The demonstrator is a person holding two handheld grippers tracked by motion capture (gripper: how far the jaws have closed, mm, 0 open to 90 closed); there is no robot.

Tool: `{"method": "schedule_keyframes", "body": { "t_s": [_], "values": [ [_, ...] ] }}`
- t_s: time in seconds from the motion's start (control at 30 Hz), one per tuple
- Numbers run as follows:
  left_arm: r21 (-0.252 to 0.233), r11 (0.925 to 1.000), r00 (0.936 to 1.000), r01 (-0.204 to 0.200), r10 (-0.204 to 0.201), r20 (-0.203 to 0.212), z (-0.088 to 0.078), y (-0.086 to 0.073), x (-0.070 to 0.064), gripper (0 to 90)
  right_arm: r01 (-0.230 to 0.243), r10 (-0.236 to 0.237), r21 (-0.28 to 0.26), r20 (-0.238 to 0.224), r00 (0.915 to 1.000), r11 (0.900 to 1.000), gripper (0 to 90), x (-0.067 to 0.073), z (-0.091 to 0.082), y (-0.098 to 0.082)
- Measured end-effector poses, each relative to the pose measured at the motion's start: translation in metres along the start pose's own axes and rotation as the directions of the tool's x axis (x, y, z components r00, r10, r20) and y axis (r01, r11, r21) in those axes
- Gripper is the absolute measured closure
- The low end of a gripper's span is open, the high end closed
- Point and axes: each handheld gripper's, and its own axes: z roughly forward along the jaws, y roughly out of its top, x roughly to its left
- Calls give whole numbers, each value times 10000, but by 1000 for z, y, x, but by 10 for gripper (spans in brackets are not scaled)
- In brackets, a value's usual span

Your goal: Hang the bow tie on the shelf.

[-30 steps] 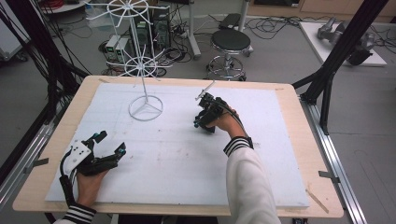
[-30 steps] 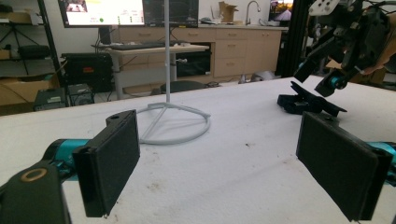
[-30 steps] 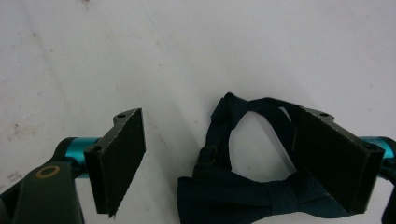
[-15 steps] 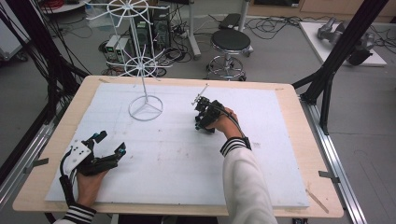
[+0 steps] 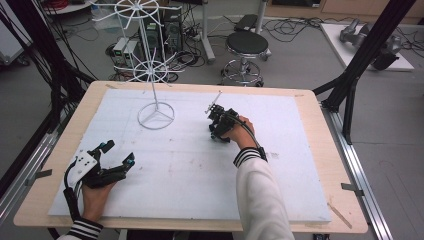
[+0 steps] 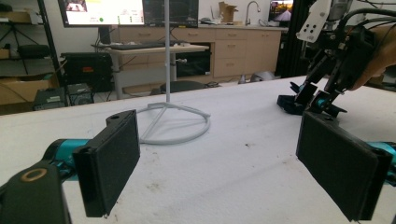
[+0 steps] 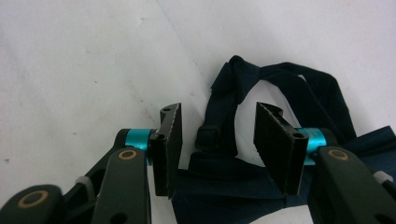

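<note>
step: pre-grasp on the dark strap item [image 7: 243, 154]; looks like the pickup is about to start, nothing lifted yet.
target: dark navy fabric piece with straps and a small buckle, lying flat on the white sheet [image 5: 300, 200], right of centre, mid-depth on the table. In the high view it is mostly hidden under the right gripper.
right gripper [image 7: 218, 140]: jaws partly open, medium gap, straddling the strap with the buckle; pads look just off the fabric, no clamp yet. Tilted down at the sheet.
left gripper [image 6: 219, 163]: jaws wide, holding nothing, resting low at the near-left of the sheet, pointed toward the stand.
stand: white wire rack [image 5: 156, 112], ring base on the sheet at far left-centre, well apart from the fabric; probably the hanging spot, but that's a guess.
next: close right jaws on the strap, squarely across it, then lift straight up. Thin limp fabric, so pinch low enough to catch it.
risk: jaws may close on a single loose fold and the rest drags or slips out.
</note>
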Motion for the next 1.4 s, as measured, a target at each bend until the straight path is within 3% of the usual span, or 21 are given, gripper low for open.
{"method": "schedule_keyframes", "body": {
  "t_s": [0.33, 0.7, 0.77, 0.9, 1.27, 1.33, 1.37, 1.4],
  "values": [
    [-10, 10000, 10000, 10, -10, 6, 0, 0, 0, 139, -51, 54, 164, -128, 9999, 9999, 667, -1, 5, 1],
    [-33, 10000, 10000, 22, -22, -4, 0, 0, 0, 139, -852, 857, 256, -198, 9961, 9960, 804, -2, 5, 2],
    [-30, 10000, 10000, 21, -21, -2, 0, 0, 0, 139, -518, 522, 345, -102, 9986, 9981, 838, 0, 5, 3],
    [-37, 10000, 10000, 24, -24, 0, 0, 0, 0, 139, -358, 358, 346, 9, 9994, 9988, 846, 1, 5, 4],
    [-37, 10000, 10000, 43, -43, -1, 0, 0, 0, 139, -482, 480, -591, -58, 9988, 9971, 846, 1, -4, 2],
    [-29, 10000, 10000, 35, -35, 0, 0, 0, 0, 139, -603, 576, -984, -308, 9979, 9933, 845, 0, -7, 2],
    [-31, 10000, 10000, 35, -35, -4, 0, 0, 0, 139, -692, 635, -1450, -434, 9970, 9870, 845, 0, -11, 2],
    [-32, 10000, 10000, 31, -31, -5, 0, 0, 0, 139, -692, 635, -1450, -434, 9970, 9870, 845, 0, -11, 2]
  ]
}}
